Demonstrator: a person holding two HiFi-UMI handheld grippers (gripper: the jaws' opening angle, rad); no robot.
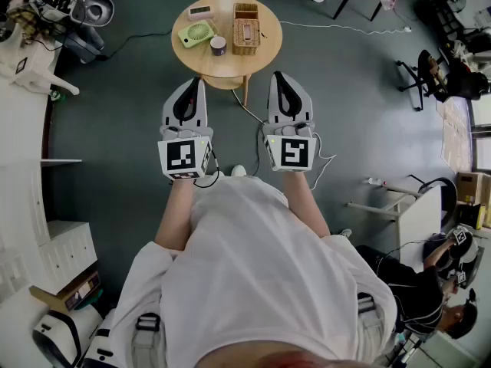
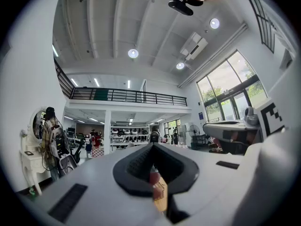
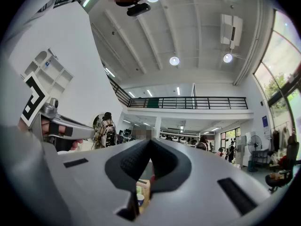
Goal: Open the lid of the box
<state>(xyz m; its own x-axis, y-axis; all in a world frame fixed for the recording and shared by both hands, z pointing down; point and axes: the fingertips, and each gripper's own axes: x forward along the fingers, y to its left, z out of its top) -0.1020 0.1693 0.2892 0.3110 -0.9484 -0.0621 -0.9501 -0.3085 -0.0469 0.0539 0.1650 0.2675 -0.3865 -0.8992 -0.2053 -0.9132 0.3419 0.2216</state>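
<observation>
A woven wicker box with its lid down stands on a small round wooden table at the top of the head view. My left gripper and right gripper are held side by side in the air, short of the table's near edge and pointing towards it. Both are shut with nothing between the pads. In the left gripper view the jaws meet at the tip, and a sliver of the box shows below them. The right gripper is likewise shut, with a cup glimpsed beneath.
On the table also sit a green mini fan, a purple cup and a small white device. A white cable runs over the grey floor. A chair stands right, white shelves left, and a seated person lower right.
</observation>
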